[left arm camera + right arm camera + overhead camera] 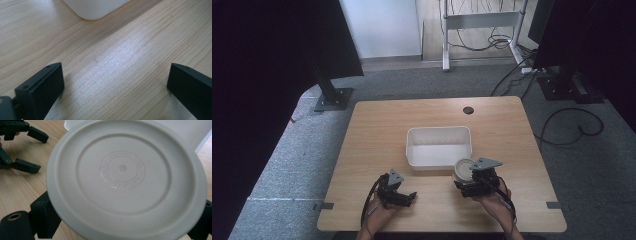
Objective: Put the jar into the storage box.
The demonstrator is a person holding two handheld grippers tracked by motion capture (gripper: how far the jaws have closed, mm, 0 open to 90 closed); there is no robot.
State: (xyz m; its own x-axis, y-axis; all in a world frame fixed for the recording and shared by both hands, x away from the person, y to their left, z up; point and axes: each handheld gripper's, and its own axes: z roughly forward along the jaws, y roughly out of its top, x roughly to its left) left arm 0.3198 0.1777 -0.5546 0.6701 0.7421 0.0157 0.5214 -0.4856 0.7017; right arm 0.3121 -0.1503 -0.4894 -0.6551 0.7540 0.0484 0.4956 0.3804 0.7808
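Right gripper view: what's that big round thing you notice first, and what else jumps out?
A big round cream plate is clamped in the right hand-held gripper, its underside bearing a ring of raised letters. Just beyond it on the wooden table sits an empty white tub. The left hand-held gripper rests open near the table's near edge, holding nothing.

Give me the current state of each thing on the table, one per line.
Left hand-held gripper: open, holding nothing, over bare table.
Right hand-held gripper: shut on the round lid.
Round lid: held, tilted, near the bin.
White bin: upright on the table, looks empty.
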